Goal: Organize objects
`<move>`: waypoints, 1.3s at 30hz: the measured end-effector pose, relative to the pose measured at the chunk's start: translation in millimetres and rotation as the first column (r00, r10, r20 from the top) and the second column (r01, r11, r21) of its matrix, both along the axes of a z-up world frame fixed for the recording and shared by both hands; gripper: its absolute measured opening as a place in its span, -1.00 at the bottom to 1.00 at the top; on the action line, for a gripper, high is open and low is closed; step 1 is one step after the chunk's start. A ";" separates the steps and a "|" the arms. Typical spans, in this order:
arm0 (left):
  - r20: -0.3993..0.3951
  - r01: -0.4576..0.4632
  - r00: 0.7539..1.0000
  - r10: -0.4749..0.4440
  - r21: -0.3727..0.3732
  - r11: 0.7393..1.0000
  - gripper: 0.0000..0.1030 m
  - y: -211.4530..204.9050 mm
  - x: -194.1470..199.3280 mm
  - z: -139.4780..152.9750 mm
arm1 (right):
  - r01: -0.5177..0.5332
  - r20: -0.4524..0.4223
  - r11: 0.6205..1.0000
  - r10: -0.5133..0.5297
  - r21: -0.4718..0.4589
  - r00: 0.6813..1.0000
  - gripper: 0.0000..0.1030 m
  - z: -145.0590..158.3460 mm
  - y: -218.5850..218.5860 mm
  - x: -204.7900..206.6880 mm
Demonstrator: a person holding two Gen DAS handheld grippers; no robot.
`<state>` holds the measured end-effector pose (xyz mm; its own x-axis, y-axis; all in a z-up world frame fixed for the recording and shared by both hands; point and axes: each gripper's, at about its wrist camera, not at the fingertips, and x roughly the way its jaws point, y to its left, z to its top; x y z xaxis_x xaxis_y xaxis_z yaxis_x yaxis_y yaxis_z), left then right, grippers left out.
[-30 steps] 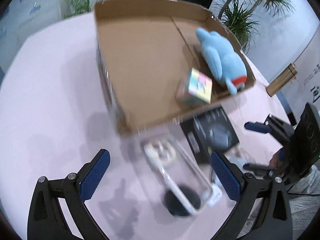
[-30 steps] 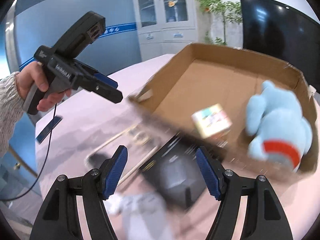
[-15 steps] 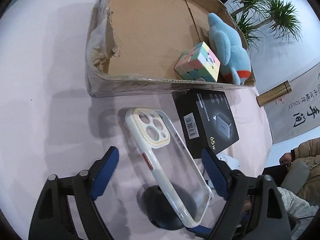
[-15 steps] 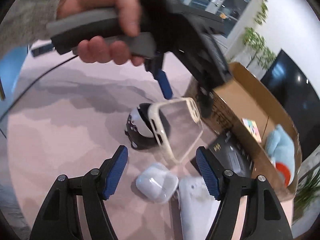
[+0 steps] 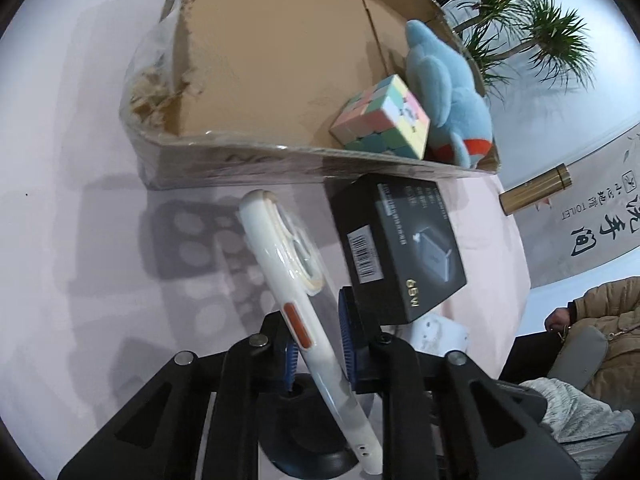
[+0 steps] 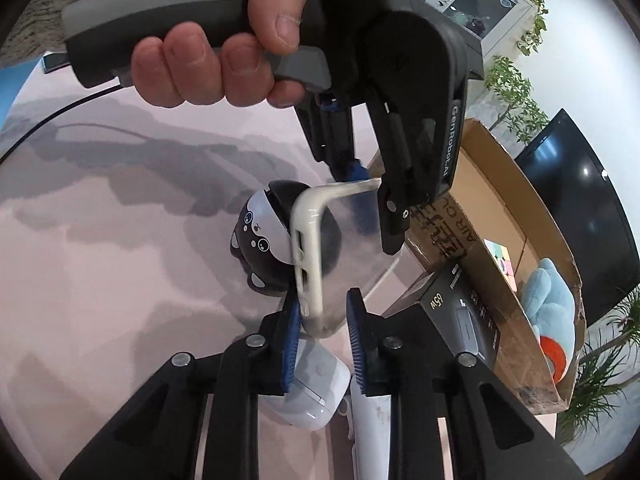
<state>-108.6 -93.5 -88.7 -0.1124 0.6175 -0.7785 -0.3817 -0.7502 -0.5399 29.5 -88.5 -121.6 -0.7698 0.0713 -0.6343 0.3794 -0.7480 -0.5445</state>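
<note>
Both grippers now close on the clear phone case (image 5: 298,304), which half a second ago lay flat on the pink table (image 5: 72,200) between wide-open fingers, leaning on the black round toy. The left gripper (image 5: 316,344) has narrowed its blue pads to a slim gap and clamps the case's white rim near the orange side button; the case is tipped up on edge, lifted off the table at its far end.

In the right wrist view, the right gripper (image 6: 322,344) has likewise drawn in, its pads pinching the case's near corner (image 6: 310,280), while the left gripper's fingers (image 6: 394,216) grip the opposite edge from above, held by the person's left hand (image 6: 208,60).

In the left wrist view the case's long axis runs from the near gripper base out toward the cardboard box (image 5: 280,168), camera cutout at the far end, charging-port holes at the near end.

The black panda-faced toy (image 6: 260,252) sits on the table just behind the case. A black charger box (image 5: 400,248) lies to the right, touching the cardboard box's near wall. Inside the cardboard box, a pastel puzzle cube (image 5: 382,118) rests against a blue plush toy (image 5: 448,92) in the right corner. A white earbud case (image 6: 316,392) and a white object (image 6: 372,432) beside it lie beneath the right gripper.
</note>
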 end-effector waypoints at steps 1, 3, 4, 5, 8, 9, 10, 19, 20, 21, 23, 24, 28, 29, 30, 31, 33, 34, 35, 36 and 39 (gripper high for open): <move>-0.004 -0.003 1.000 0.003 0.002 1.000 -0.69 0.3 1.3 1.7 | 0.008 -0.009 1.000 -0.008 -0.008 1.000 -0.66 0.9 0.8 1.4; -0.014 -0.004 1.000 0.004 0.021 1.000 -0.69 -0.2 4.6 7.7 | 0.012 -0.033 1.000 -0.012 -0.010 0.999 -0.67 4.9 1.2 6.8; -0.020 -0.005 1.000 0.005 0.026 1.000 -0.69 0.1 6.2 10.8 | 0.013 -0.050 1.000 -0.014 -0.013 0.999 -0.68 9.3 2.2 10.0; -0.028 -0.004 1.000 0.005 0.029 1.000 -0.69 0.8 8.1 15.2 | 0.012 -0.060 1.000 -0.013 -0.016 0.998 -0.68 12.2 3.1 12.3; -0.063 0.003 0.998 -0.001 0.029 1.000 -0.69 3.9 15.5 33.2 | 0.006 -0.096 1.000 -0.007 -0.013 0.995 -0.68 23.2 6.7 17.6; -0.079 0.007 0.997 -0.005 0.030 1.000 -0.69 5.5 17.9 41.6 | 0.005 -0.109 1.000 -0.007 -0.014 0.994 -0.68 28.4 8.0 19.1; -0.089 0.009 0.996 -0.007 0.030 1.000 -0.69 6.0 19.0 47.2 | 0.005 -0.126 1.000 -0.007 -0.015 0.992 -0.68 34.4 7.3 22.9; -0.215 0.030 0.976 -0.032 -0.009 0.999 -0.69 24.9 5.1 123.0 | 0.018 -0.243 1.000 -0.020 -0.008 0.970 -0.68 89.8 19.9 10.8; -0.227 0.029 0.973 -0.031 -0.014 0.999 -0.69 27.1 -0.2 130.3 | 0.018 -0.252 1.000 -0.020 -0.008 0.968 -0.68 94.3 22.5 6.2; -0.234 0.026 0.972 -0.030 -0.017 1.000 -0.69 28.5 -5.9 135.4 | 0.017 -0.259 1.000 -0.019 -0.009 0.966 -0.68 98.4 25.1 0.9; -0.238 0.015 0.971 -0.019 -0.021 1.000 -0.69 31.3 -21.6 142.8 | 0.012 -0.268 1.000 -0.018 -0.022 0.963 -0.68 105.8 33.6 -15.2; -0.240 0.012 0.971 -0.018 -0.026 1.000 -0.69 32.9 -28.9 144.5 | 0.010 -0.269 1.000 -0.016 -0.024 0.963 -0.68 107.6 34.9 -21.6; -0.229 0.001 0.973 -0.010 -0.041 0.999 -0.69 37.5 -66.6 141.9 | 0.010 -0.263 1.000 -0.014 -0.018 0.965 -0.68 108.3 45.6 -56.7; -0.221 -0.003 0.975 -0.006 -0.042 0.999 -0.69 38.8 -78.4 138.9 | 0.013 -0.257 1.000 -0.017 -0.019 0.966 -0.68 106.8 49.2 -68.3; -0.214 -0.006 0.977 -0.003 -0.042 0.999 -0.69 39.2 -87.5 136.1 | 0.012 -0.252 1.000 -0.018 -0.023 0.968 -0.68 105.7 49.5 -74.5; -0.208 -0.008 0.978 -0.002 -0.047 0.999 -0.69 40.2 -97.7 132.6 | 0.012 -0.243 1.000 -0.019 -0.027 0.970 -0.68 102.8 52.5 -86.5; -0.193 -0.014 0.981 0.002 -0.060 0.998 -0.69 44.0 -117.9 123.5 | 0.012 -0.225 0.999 -0.019 -0.033 0.974 -0.68 98.9 57.8 -103.9; -0.185 -0.017 0.983 0.004 -0.070 0.997 -0.69 46.3 -129.7 117.5 | 0.008 -0.212 0.999 -0.016 -0.038 0.977 -0.68 95.2 61.4 -116.0; -0.179 -0.019 0.984 0.005 -0.076 0.997 -0.69 48.1 -136.3 112.8 | 0.008 -0.202 0.999 -0.016 -0.043 0.979 -0.68 92.3 62.9 -122.3; -0.172 -0.020 0.985 0.006 -0.080 0.997 -0.69 49.4 -142.8 108.3 | 0.010 -0.194 0.999 -0.019 -0.045 0.981 -0.68 88.8 65.1 -128.0; -0.148 -0.022 0.989 0.008 -0.090 0.996 -0.69 53.1 -160.0 92.5 | 0.013 -0.157 0.998 -0.022 -0.060 0.987 -0.68 80.1 72.3 -150.9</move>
<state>-268.6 -40.4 3.8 -0.2389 0.5420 -0.8057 -0.4402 -0.8000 -0.4077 -121.4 -16.2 -41.4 -0.8594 0.0517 -0.5086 0.2790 -0.7863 -0.5513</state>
